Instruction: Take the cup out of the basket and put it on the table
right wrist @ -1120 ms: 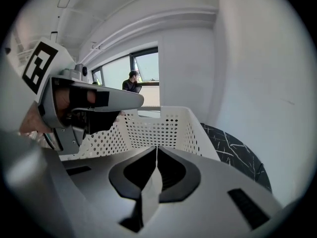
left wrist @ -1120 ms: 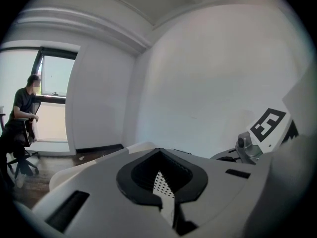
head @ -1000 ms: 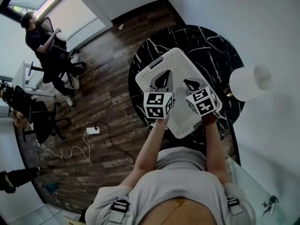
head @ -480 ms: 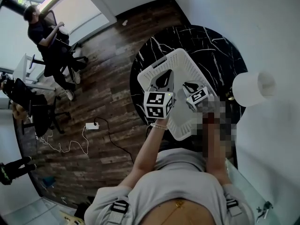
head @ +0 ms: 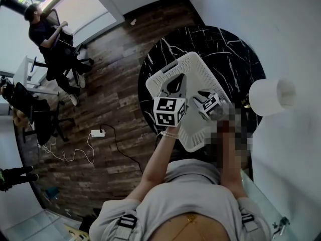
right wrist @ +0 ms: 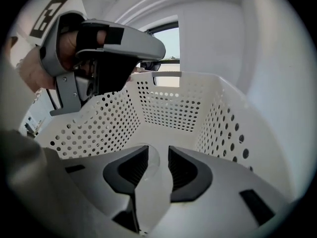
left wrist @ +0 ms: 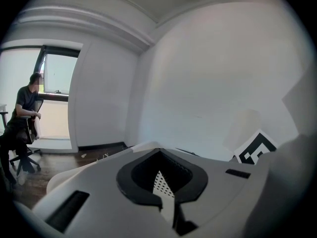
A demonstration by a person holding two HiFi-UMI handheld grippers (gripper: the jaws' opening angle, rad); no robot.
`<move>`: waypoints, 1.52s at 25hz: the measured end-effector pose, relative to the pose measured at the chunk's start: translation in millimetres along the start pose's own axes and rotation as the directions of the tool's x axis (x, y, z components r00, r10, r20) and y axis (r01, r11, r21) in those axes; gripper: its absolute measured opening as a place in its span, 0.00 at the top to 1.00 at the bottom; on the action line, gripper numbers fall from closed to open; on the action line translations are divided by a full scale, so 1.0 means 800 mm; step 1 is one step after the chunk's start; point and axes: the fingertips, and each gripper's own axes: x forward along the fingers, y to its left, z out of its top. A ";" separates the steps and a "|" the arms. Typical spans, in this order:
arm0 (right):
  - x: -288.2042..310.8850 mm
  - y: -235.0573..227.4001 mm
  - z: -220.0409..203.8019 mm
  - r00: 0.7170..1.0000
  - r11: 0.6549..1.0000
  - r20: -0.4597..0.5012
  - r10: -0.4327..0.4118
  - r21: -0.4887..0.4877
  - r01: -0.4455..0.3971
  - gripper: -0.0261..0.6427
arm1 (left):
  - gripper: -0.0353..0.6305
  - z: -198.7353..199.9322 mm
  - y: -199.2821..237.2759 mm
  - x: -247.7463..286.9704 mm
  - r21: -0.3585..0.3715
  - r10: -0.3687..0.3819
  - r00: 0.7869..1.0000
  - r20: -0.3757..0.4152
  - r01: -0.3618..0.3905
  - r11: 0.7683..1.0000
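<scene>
Black marble table (head: 235, 54) carries the white holed basket (head: 198, 69), and the left gripper (left wrist: 159, 157) is closed on its wall, I think to keep it steady. The right gripper (right wrist: 157, 152) reaches inside, its jaws opening around the clear cup (right wrist: 151, 182) in the basket, not pressing it. No brand or words are readable, only square markers (head: 169, 111).

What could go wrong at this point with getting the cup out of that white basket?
The right gripper is opening its jaws around a clear cup that barely shows; closing off-centre could tip it or squirt it out. Only the left gripper pinches the basket by its rim, so a cup catching on a wall could drag it across the table.
</scene>
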 end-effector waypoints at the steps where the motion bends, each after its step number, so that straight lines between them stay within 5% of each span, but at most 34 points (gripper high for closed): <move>1: 0.002 0.001 -0.003 1.000 1.000 -0.012 0.007 -0.005 -0.007 0.80 | 0.94 -0.001 -0.001 0.001 0.000 -0.001 1.000 -0.002 0.001 1.000; 29: 0.049 0.011 -0.037 0.972 0.993 -0.215 0.095 -0.043 -0.107 0.78 | 0.94 -0.003 -0.004 0.012 -0.007 -0.013 1.000 -0.008 0.013 1.000; 33: 0.056 0.008 -0.062 0.956 0.990 -0.294 0.022 -0.126 -0.062 0.79 | 0.94 -0.003 -0.004 0.013 -0.012 -0.010 1.000 -0.005 0.010 1.000; 38: 0.053 0.004 -0.056 0.968 0.997 -0.250 0.031 -0.066 -0.049 0.79 | 0.94 -0.001 -0.003 0.013 -0.012 -0.012 1.000 -0.004 0.012 1.000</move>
